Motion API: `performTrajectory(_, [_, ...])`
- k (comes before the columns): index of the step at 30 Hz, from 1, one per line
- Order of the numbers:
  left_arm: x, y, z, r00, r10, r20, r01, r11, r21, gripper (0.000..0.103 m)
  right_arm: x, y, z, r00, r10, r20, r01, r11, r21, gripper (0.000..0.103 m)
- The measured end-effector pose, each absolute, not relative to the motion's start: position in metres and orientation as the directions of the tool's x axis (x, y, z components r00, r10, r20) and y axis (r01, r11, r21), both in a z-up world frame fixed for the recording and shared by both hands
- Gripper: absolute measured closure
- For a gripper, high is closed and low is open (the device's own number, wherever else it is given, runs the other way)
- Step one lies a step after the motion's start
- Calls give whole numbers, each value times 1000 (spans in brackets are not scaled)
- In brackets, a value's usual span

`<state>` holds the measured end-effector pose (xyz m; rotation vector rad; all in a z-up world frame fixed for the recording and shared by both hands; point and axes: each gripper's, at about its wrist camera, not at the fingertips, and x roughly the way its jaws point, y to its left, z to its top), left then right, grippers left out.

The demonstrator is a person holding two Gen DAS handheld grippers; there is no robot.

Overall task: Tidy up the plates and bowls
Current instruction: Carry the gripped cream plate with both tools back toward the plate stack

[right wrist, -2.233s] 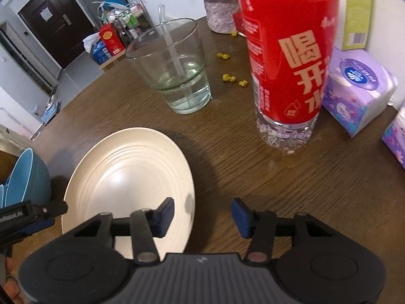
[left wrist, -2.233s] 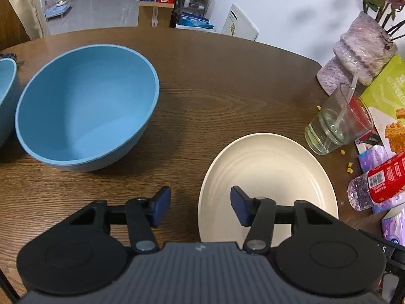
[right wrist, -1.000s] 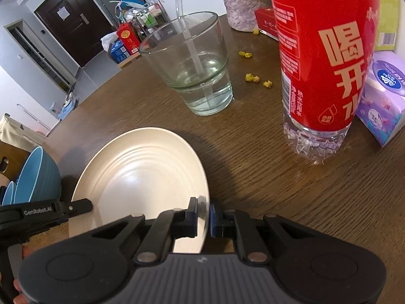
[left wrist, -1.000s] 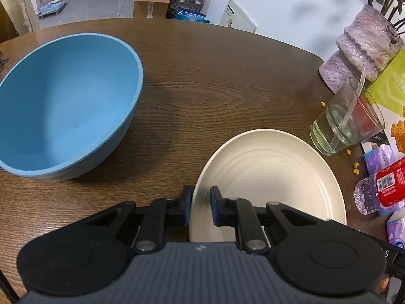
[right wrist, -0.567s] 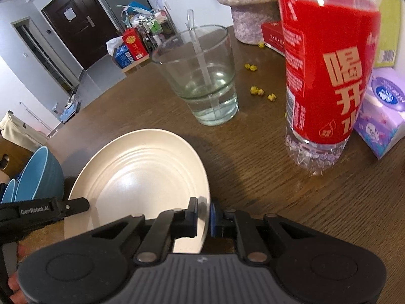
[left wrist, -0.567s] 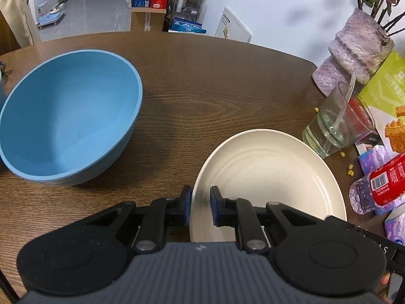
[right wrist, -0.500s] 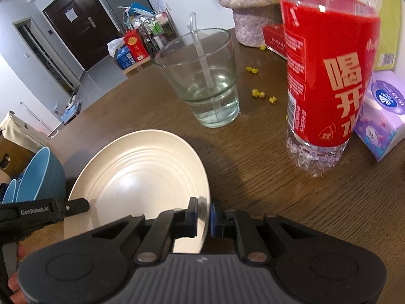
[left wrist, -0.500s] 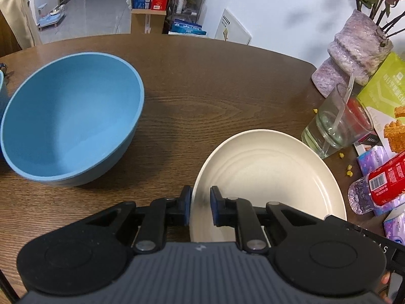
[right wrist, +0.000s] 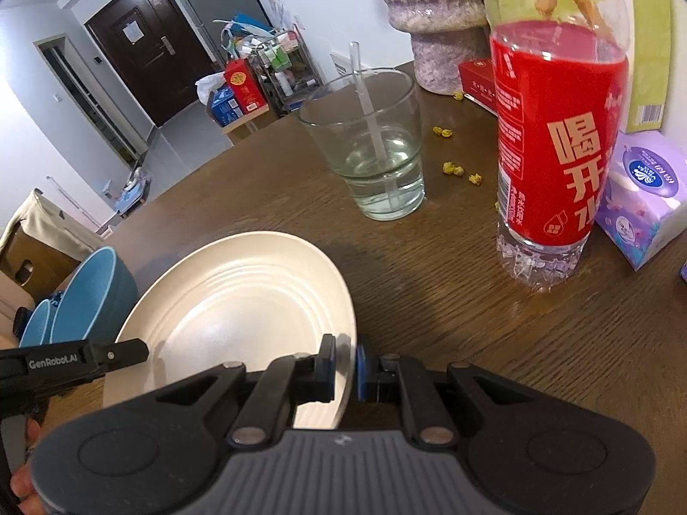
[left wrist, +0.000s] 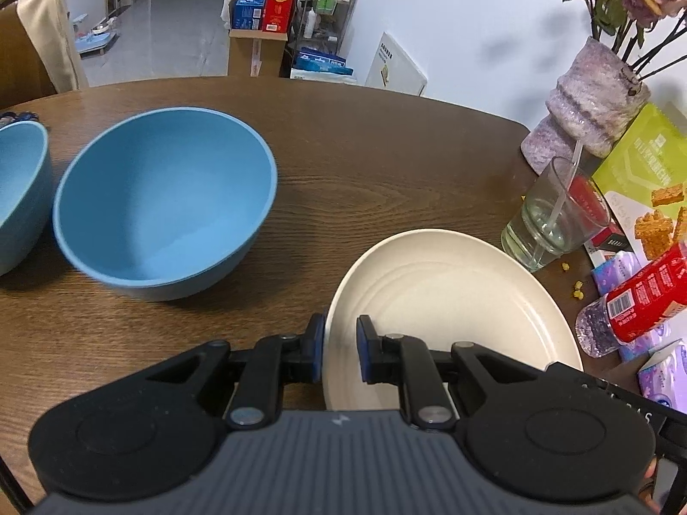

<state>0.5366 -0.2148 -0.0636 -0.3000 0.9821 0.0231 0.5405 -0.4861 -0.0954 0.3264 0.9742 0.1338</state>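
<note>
A cream plate hangs just above the brown table, pinched at both sides. My left gripper is shut on its left rim, and my right gripper is shut on its right rim; the same cream plate fills the lower left of the right wrist view. A large blue bowl stands upright on the table to the left of the plate, with a second blue bowl beyond it at the frame edge. Both blue bowls show edge-on in the right wrist view.
Right of the plate stand a glass of water with a straw, a red-labelled bottle, tissue packs, a purple vase and a green snack box. Yellow crumbs lie scattered there. A chair stands far left.
Both grippers, shut on the plate's rims, have risen with it. The bowl, glass and bottle now look smaller and farther below.
</note>
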Motion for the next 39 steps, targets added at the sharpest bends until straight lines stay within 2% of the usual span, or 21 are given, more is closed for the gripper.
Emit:
performTrajectory(21, [442,-179,-22,604,-23,-797,-272,933,-234,87,483,-446,-53,563,353,-747,-111,928,355,94])
performTrajectory(39, [347,-149,-6,613,29,-789,-348,907,-237,87,412,-415,-41,527,430,-733,-211,902,377,94])
